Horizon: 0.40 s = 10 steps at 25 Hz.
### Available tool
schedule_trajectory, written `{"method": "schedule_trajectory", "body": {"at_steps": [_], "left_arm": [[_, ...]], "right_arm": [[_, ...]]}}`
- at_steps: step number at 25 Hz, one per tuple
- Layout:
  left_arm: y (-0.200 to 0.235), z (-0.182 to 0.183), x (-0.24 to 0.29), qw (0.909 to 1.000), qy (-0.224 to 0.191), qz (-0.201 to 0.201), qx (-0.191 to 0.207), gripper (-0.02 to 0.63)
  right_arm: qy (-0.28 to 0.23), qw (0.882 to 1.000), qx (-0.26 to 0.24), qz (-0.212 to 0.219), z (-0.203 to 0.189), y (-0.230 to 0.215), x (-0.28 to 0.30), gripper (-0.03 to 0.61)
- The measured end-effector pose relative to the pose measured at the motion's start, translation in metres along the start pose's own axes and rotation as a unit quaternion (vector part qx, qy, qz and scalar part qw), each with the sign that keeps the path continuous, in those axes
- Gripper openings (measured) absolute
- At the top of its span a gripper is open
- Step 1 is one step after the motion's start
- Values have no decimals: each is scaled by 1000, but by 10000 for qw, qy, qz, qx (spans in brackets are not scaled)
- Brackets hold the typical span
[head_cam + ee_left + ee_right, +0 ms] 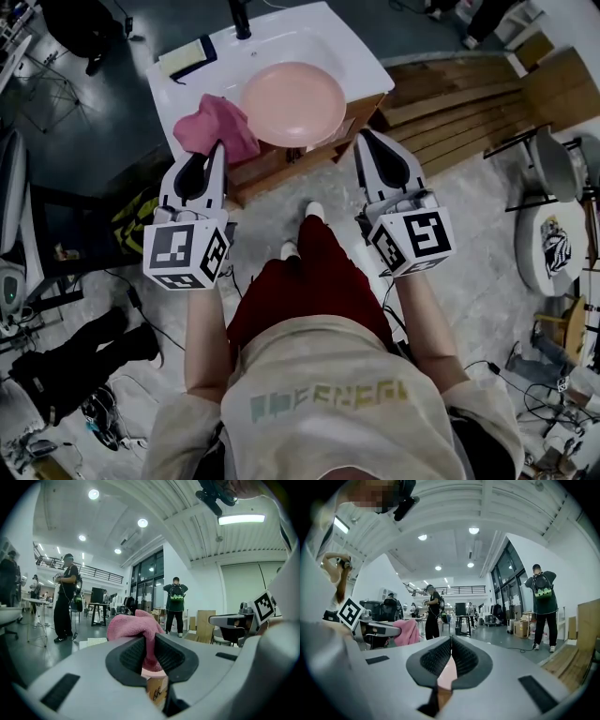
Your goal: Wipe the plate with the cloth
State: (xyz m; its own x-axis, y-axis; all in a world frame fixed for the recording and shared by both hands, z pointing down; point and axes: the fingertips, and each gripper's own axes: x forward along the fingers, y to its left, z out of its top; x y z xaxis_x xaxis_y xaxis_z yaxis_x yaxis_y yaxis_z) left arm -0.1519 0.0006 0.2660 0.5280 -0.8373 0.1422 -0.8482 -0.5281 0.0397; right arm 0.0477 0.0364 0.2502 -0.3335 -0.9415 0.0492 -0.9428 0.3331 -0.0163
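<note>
Cloth (217,127) sits pinched in left tool (219,147), raised beside plate (292,101) ready for wiping; right tool (360,138) is closed, empty.

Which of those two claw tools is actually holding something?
The left gripper: its jaws are clamped on the pink cloth. The right gripper has its jaws shut together with nothing between them.
</note>
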Motion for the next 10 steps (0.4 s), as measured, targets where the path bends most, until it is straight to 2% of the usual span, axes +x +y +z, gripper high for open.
{"method": "schedule_trajectory", "body": {"at_steps": [10], "left_arm": [[-1,3,-2,10000,-54,-70,-33,61]], "right_arm": [[20,10000,-41,-53,1,4,-3,38]]}}
